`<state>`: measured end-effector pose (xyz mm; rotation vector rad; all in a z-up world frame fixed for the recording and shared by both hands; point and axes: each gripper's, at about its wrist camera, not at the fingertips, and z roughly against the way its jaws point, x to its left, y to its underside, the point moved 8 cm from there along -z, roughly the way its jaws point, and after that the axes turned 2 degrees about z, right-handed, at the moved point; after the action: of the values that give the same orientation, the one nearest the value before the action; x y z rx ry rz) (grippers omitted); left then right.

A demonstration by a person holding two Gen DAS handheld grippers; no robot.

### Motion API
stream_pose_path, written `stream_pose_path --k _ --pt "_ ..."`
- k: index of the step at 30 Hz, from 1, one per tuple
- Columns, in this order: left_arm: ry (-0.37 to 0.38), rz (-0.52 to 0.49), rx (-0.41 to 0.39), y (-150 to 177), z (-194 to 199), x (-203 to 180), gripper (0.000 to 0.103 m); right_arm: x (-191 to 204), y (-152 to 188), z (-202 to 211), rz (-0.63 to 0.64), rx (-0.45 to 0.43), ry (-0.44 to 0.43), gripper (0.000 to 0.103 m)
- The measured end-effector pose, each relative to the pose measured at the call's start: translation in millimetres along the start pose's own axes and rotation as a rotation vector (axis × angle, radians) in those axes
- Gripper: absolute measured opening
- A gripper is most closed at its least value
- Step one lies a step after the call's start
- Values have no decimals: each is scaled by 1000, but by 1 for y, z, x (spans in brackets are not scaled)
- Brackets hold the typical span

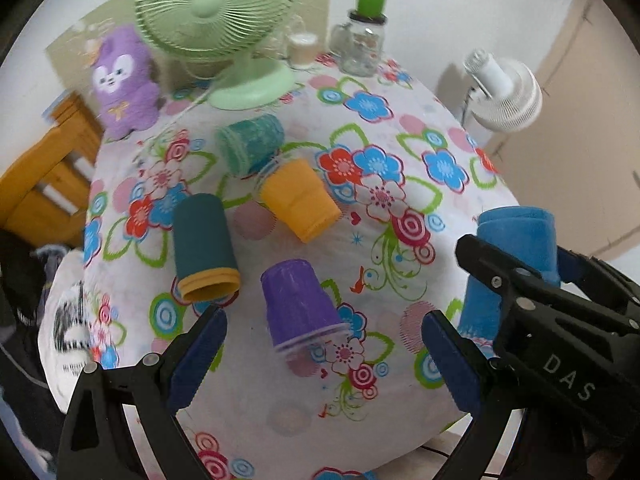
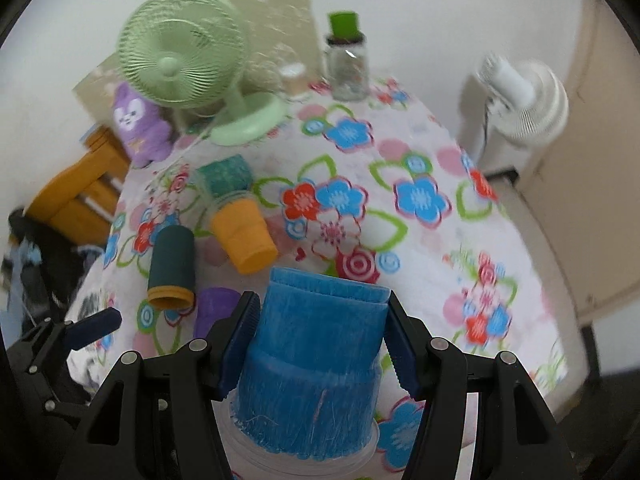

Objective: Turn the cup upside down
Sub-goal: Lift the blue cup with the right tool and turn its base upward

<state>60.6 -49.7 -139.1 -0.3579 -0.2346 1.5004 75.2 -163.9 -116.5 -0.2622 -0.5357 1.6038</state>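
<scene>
A blue cup (image 2: 316, 364) stands upside down, rim on the flowered tablecloth, between the pads of my right gripper (image 2: 320, 344), which is shut on its sides. It also shows at the right of the left wrist view (image 1: 516, 240), held by the right gripper (image 1: 520, 280). My left gripper (image 1: 324, 364) is open and empty, with a purple cup (image 1: 300, 304) standing upside down between and just beyond its fingertips. The purple cup is mostly hidden behind the right gripper's left finger in the right wrist view (image 2: 212, 308).
A dark teal cup with an orange rim (image 1: 204, 244), an orange cup (image 1: 298, 200) and a teal cup (image 1: 250, 142) stand upside down further back. A green fan (image 1: 212, 24), purple plush (image 1: 120, 80), glass jar (image 1: 360, 40) and white fan (image 1: 508, 92) stand behind.
</scene>
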Motion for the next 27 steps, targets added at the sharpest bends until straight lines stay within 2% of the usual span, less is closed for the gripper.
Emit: stream_pose_path --k 10,18,23,27 --pt "-57 166 -112 3 42 5 99 6 -20 40 165 -122 -60 63" --pt "-115 215 -173 9 65 10 100 15 -29 57 267 -242 -117 63" --pt "-129 233 -176 21 56 21 102 18 -23 45 306 -336 -110 63" --pt "-142 222 -161 31 28 33 102 19 -11 17 323 -426 -97 63"
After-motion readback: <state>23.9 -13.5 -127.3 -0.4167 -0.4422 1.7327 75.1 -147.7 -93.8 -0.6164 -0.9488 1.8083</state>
